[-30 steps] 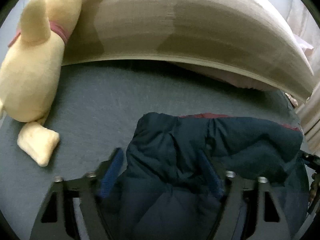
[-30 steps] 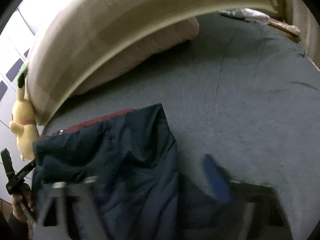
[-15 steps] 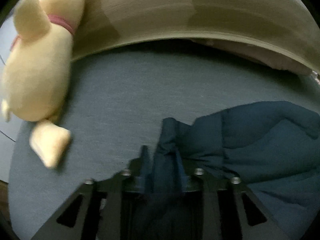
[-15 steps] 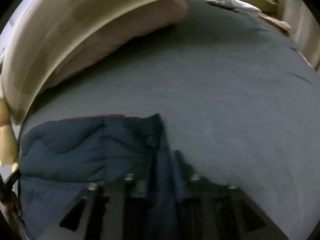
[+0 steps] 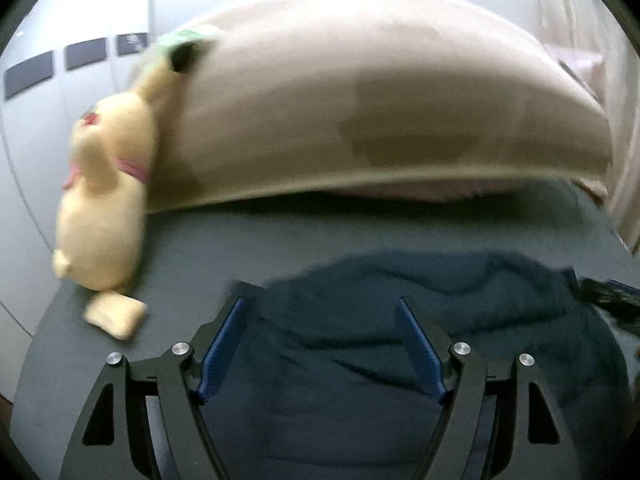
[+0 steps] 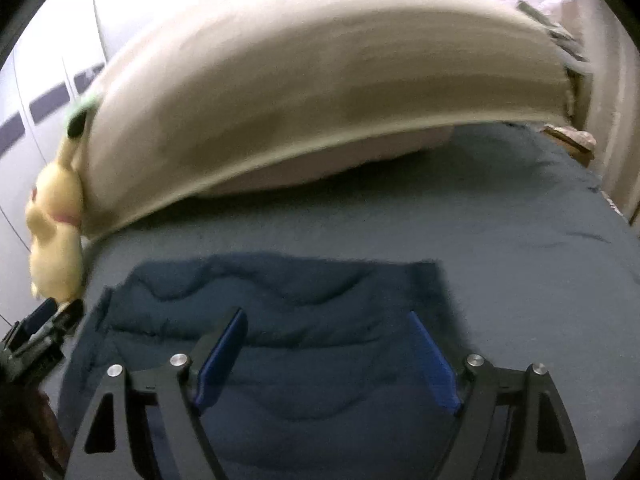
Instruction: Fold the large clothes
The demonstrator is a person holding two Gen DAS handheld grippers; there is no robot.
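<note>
A dark navy padded jacket [image 5: 400,320] lies folded on the grey-blue bed sheet [image 5: 280,232]; it also shows in the right wrist view [image 6: 300,308]. My left gripper [image 5: 320,308] is open and empty, held just above the jacket's left part. My right gripper [image 6: 326,320] is open and empty above the jacket's right part. The right gripper's tip shows at the right edge of the left wrist view [image 5: 612,296]. The left gripper's tip shows at the left edge of the right wrist view [image 6: 44,328].
A beige padded headboard [image 5: 380,120] curves across the back, with a pink pillow [image 6: 340,164] under it. A yellow plush toy [image 5: 104,200] leans at the headboard's left end. A wardrobe [image 5: 48,80] stands far left. Bare sheet [image 6: 540,260] lies right of the jacket.
Both grippers were shut on the jacket's edge half a second ago. They have now let go, opened and lifted back. The jacket lies flatter with its fold settled.
</note>
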